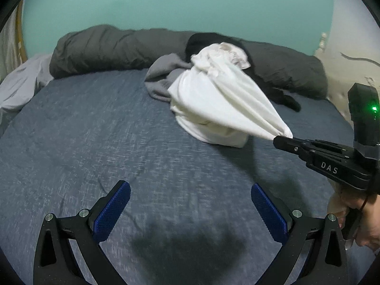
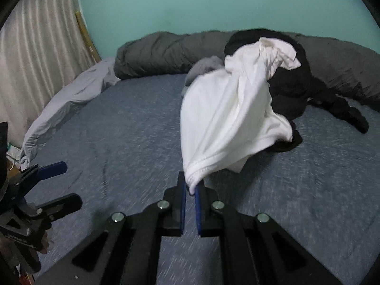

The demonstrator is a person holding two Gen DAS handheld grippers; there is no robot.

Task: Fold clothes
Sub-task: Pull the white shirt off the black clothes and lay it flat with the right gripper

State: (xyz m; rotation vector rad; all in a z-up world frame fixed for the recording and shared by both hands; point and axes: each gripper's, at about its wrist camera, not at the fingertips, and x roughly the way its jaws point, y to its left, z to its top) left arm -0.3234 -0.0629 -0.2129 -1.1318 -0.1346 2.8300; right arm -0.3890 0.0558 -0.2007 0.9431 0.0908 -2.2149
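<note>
White shirt [image 2: 225,118], bunched and stretched taut, pinched by its hem between blue pads [image 2: 182,204] of right gripper [image 2: 191,190]; jaws pressed together on a small fold of cloth, nothing else caught. Far end of shirt draped over a heap of black clothes [image 2: 292,90] and a grey garment [image 1: 161,78], near end lifted off the blue sheet [image 1: 118,130] and drawn toward the camera. Lower folds of shirt resting on sheet just beside the black heap.

Left gripper [image 1: 190,213] empty, jaws spread wide, blue pads well apart, hovering over bare sheet nearer than the pile; apart from the shirt, touching nothing. Same gripper seen at left edge of right wrist view [image 2: 57,185], jaws likewise spread, a bit of hand behind it.

From left wrist view, right gripper [image 1: 282,140] entering at right edge, tip clamped on the gathered point of shirt, green light on its body, hand [image 1: 363,223] below it on the grip.

Dark grey duvet [image 1: 114,47] rolled along far side of bed against teal wall [image 1: 178,4]. Pale lilac bedding [image 2: 71,99] bunched at left edge of bed. Ribbed cream curtain [image 2: 38,54] at far left. Both views slightly blurred.
</note>
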